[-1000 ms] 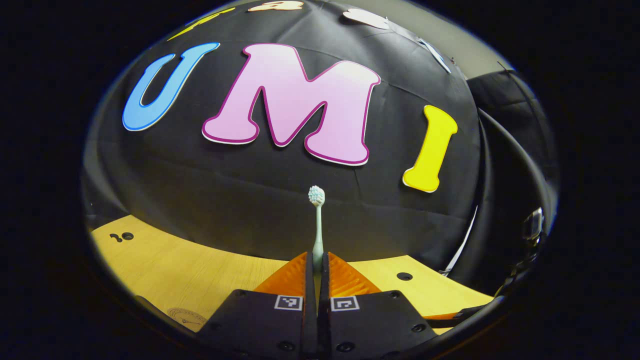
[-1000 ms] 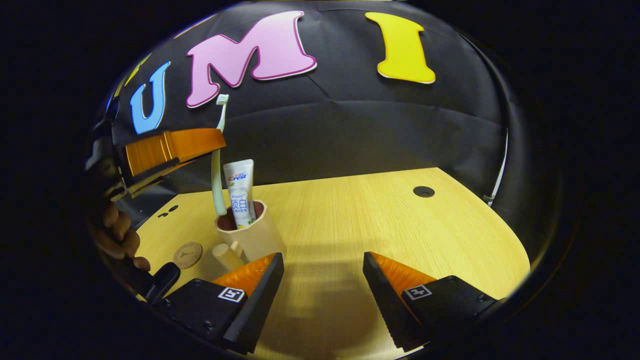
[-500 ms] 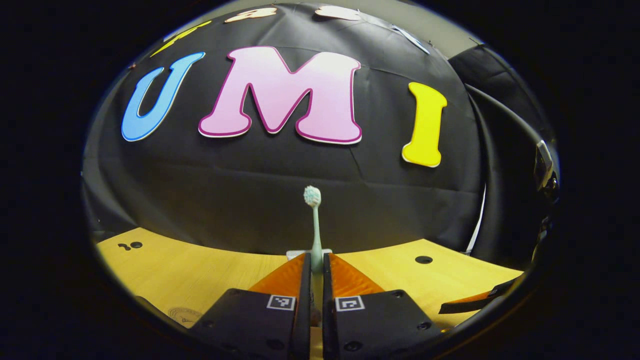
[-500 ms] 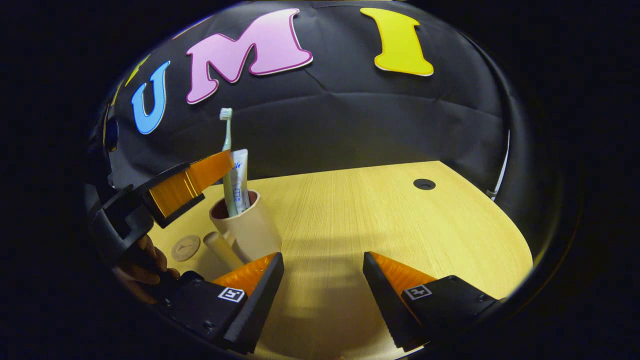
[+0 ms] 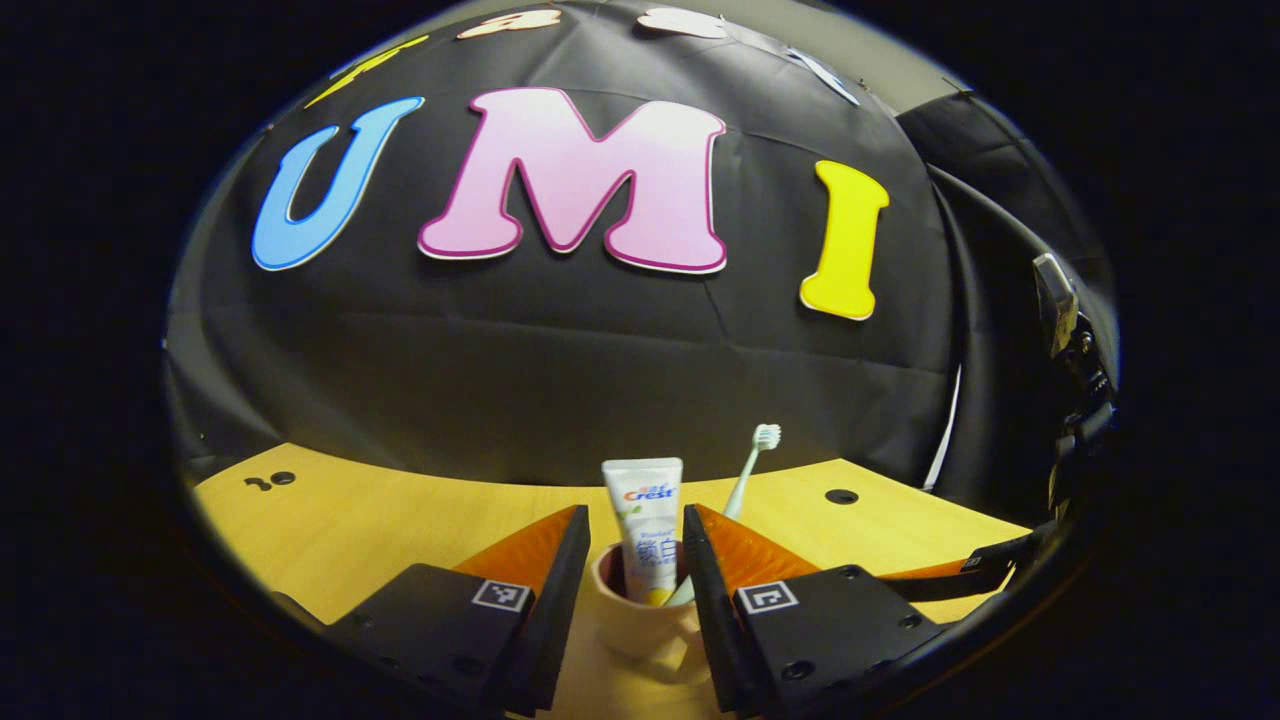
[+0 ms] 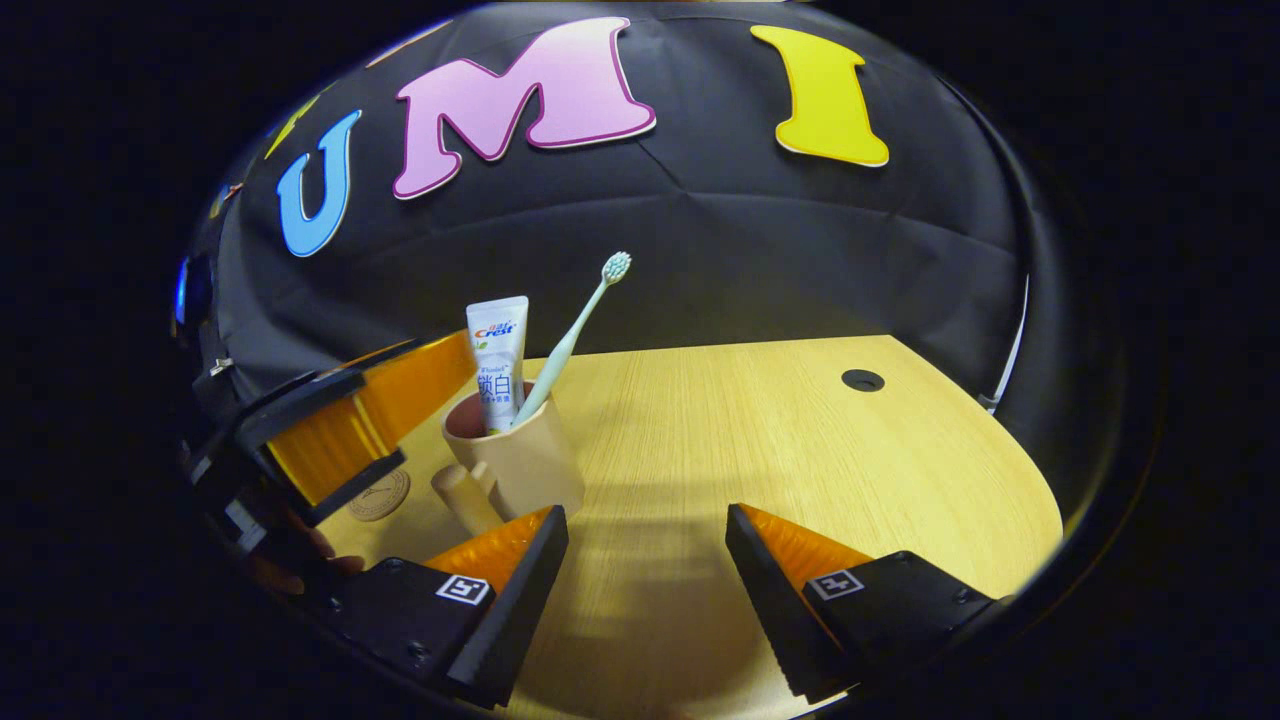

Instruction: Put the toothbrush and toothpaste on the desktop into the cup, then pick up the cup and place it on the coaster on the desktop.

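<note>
A beige cup (image 6: pixel 525 465) with a handle stands on the wooden desktop (image 6: pixel 800 450). In it, a white toothpaste tube (image 6: pixel 498 360) stands upright and a pale green toothbrush (image 6: pixel 575 335) leans right, head up. My left gripper (image 5: pixel 635 520) is open, and the cup (image 5: pixel 630 625) sits low between its two fingers with the toothpaste (image 5: pixel 645 530) and toothbrush (image 5: pixel 745 480) rising from it. Nothing is gripped. The left gripper (image 6: pixel 350 430) shows at the cup's left in the right gripper view. My right gripper (image 6: pixel 645 520) is open and empty, just right of the cup. A round coaster (image 6: pixel 380 497) lies left of the cup.
A hand (image 6: pixel 300 560) holds the left gripper at the lower left. The desktop has a round cable hole (image 6: pixel 862 380) at the far right, and black cloth walls close behind. One finger of the right gripper (image 5: pixel 960 575) shows at the right edge of the left gripper view.
My left gripper has opened and let go of the toothbrush, which now leans to the right in the cup. The gripper has sunk lower around the cup. The right gripper has stayed put.
</note>
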`<state>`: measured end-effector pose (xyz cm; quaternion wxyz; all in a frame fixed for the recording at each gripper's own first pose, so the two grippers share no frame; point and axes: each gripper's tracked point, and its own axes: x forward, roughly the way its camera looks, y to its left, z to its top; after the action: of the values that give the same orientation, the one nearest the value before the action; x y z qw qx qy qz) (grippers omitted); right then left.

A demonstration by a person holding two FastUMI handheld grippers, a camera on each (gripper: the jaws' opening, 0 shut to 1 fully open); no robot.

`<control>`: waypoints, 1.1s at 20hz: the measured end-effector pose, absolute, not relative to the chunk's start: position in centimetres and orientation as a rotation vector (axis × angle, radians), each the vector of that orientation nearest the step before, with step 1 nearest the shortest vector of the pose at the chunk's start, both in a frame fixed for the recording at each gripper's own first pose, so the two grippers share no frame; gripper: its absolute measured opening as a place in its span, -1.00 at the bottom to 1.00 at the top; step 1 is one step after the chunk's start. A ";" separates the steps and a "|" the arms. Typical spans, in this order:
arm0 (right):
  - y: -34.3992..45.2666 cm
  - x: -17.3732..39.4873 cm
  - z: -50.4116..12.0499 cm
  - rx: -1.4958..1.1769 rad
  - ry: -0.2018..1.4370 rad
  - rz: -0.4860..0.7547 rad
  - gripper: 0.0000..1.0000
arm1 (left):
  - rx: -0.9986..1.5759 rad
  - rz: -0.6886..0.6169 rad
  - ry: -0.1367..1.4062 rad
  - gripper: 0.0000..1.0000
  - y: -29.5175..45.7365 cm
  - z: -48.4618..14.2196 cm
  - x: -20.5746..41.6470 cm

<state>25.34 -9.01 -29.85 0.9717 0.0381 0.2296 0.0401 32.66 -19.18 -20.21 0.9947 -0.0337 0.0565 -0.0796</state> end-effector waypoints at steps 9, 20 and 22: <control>-7.5 28.1 -22.1 0.107 0.491 0.097 0.96 | -0.171 -0.051 0.284 0.95 -12.0 -19.9 19.9; -0.9 29.7 -23.2 0.089 0.820 0.177 0.96 | -0.201 0.030 0.375 0.95 -6.9 -20.7 12.7; 0.3 29.2 -24.5 0.104 0.887 0.182 0.96 | -0.211 0.036 0.387 0.95 -6.4 -21.3 12.3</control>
<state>29.17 0.27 -24.54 0.8979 0.0502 0.4284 0.0880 12.28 -6.36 -21.34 0.9757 -0.1044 0.1919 0.0177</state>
